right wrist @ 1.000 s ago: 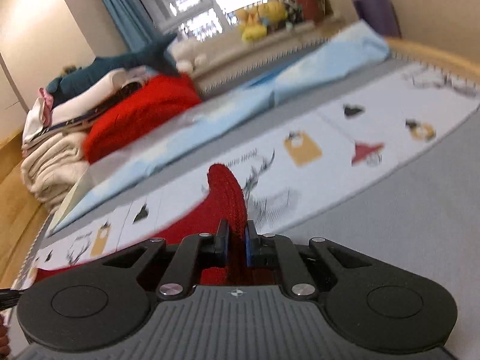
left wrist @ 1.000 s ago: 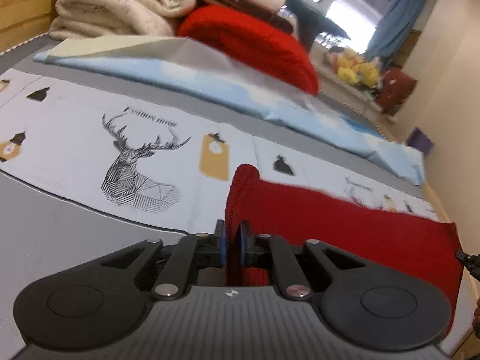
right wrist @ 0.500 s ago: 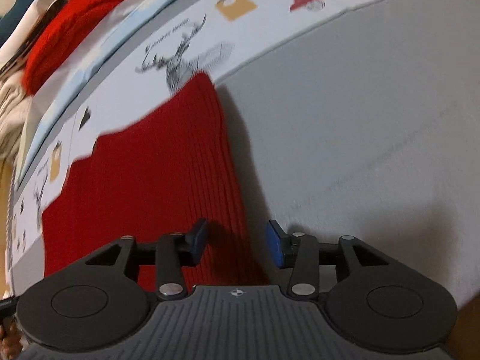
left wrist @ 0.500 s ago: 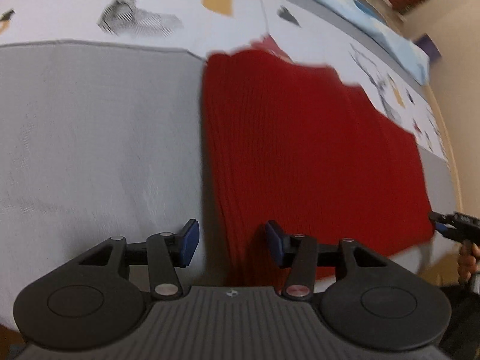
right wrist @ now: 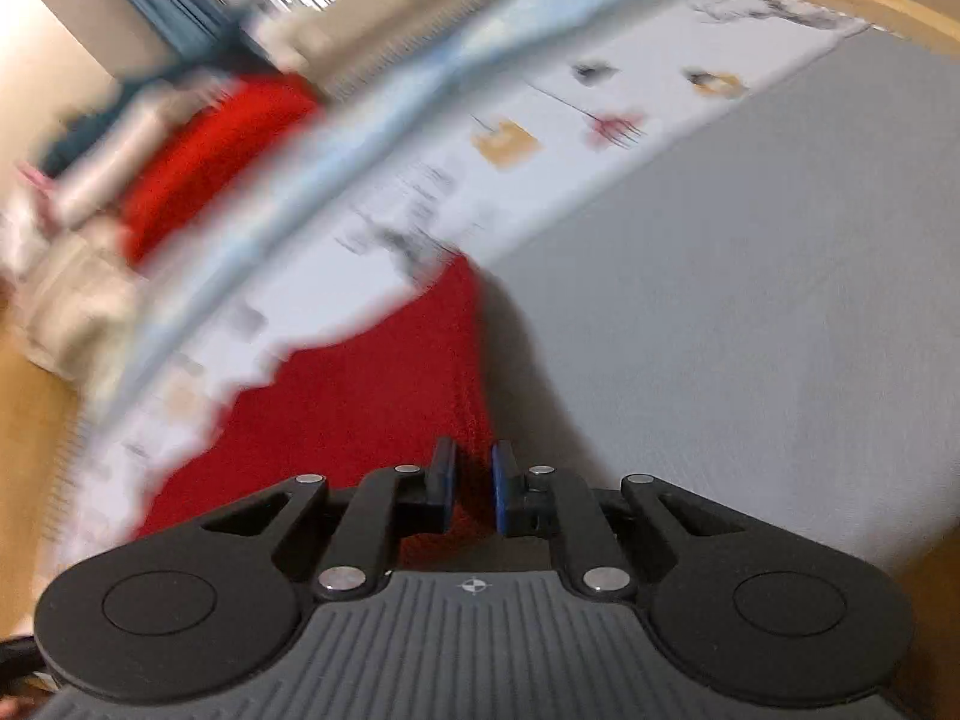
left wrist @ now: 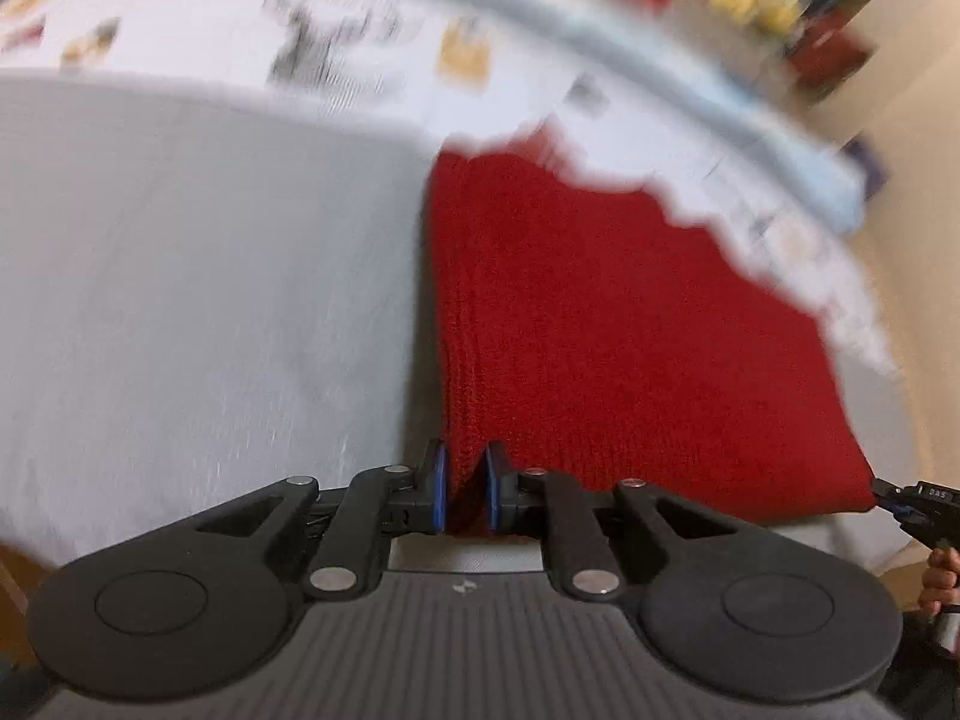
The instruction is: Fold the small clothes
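A red knit garment [left wrist: 600, 330] lies flat and folded on the grey bed sheet [left wrist: 180, 300]. My left gripper [left wrist: 462, 492] is at its near left corner; the jaws are closing, and the blue pads pinch the red edge between them. In the right wrist view, my right gripper [right wrist: 472, 492] is at the near right corner of the same garment [right wrist: 360, 420], its jaws also closing with red knit between the pads. The right gripper's tip [left wrist: 900, 501] shows at that corner in the left wrist view. Both views are blurred.
A white cloth with deer prints [left wrist: 300, 18] lies beyond the garment, and a light blue cloth [right wrist: 420, 90] behind that. A folded red pile [right wrist: 198, 150] and cream blankets sit at the back. Bare grey sheet [right wrist: 720, 330] stretches beside the garment. A hand [left wrist: 939, 576] holds the right gripper.
A second ago both grippers held the garment raised; half a second ago they stood open over it, laid flat. Now both have closed on its near corners, and the views have tilted up.
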A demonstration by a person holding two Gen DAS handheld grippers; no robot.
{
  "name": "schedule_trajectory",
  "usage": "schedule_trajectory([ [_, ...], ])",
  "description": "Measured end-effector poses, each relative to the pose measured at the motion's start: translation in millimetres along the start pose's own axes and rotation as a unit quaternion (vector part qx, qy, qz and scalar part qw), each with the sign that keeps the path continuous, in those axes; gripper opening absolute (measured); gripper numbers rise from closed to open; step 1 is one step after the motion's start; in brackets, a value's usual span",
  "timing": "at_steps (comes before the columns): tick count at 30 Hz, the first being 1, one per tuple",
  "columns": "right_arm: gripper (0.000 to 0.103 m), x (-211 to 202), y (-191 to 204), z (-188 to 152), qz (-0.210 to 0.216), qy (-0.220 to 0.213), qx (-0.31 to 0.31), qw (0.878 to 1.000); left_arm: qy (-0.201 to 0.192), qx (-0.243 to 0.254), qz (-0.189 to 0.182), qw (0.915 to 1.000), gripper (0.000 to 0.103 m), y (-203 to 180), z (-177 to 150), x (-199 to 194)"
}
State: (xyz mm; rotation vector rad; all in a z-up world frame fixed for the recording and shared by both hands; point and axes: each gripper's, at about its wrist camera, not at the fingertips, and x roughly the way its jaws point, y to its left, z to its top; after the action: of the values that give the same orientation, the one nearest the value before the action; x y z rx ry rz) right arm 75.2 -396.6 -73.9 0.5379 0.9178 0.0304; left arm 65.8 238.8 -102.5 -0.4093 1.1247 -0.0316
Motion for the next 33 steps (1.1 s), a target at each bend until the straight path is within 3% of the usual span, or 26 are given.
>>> schedule_trajectory([
  [1,0.012,11,-5,-4,-0.021,0.031,0.006,0.999,0.006,0.010,0.013,0.9998,0.016,-3,1,5],
  [3,0.014,32,-10,-10,-0.054,0.079,0.010,0.995,-0.020,0.040,0.038,0.9983,0.019,-14,-1,-1],
  [5,0.015,31,0,-10,-0.063,0.061,-0.026,0.996,-0.053,0.053,0.042,0.9963,0.024,-20,-3,-14],
  [8,0.019,11,15,-10,-0.068,-0.008,-0.063,0.996,-0.084,0.063,0.033,0.9940,0.025,-28,-10,-26],
  [9,0.024,6,17,-10,-0.058,-0.022,-0.069,0.996,-0.082,0.069,0.024,0.9939,0.025,-33,-11,-25],
  [11,0.024,3,19,-9,-0.021,-0.030,-0.069,0.997,-0.071,0.087,0.020,0.9935,0.025,-42,-9,-19],
  [14,0.025,18,18,-6,0.010,0.003,-0.065,0.998,-0.036,0.110,0.054,0.9918,0.025,-47,-11,-1],
  [16,0.026,37,17,-11,-0.015,0.048,-0.073,0.996,0.005,0.114,0.093,0.9891,0.026,-44,-13,16],
  [18,0.026,57,18,-20,-0.057,0.094,-0.090,0.990,0.020,0.107,0.098,0.9892,0.026,-41,-10,23],
  [21,0.026,57,26,-25,-0.060,0.088,-0.095,0.990,-0.013,0.106,0.088,0.9904,0.026,-43,-7,9],
  [26,0.028,32,38,-22,-0.038,0.026,-0.109,0.993,-0.059,0.089,0.044,0.9933,0.026,-41,-5,-8],
  [31,0.032,56,28,-27,-0.128,0.089,-0.123,0.980,-0.021,0.110,0.050,0.9924,0.026,-48,-7,8],
  [33,0.034,60,31,-20,-0.123,0.088,-0.110,0.982,0.004,0.126,0.082,0.9886,0.026,-48,-10,21],
])
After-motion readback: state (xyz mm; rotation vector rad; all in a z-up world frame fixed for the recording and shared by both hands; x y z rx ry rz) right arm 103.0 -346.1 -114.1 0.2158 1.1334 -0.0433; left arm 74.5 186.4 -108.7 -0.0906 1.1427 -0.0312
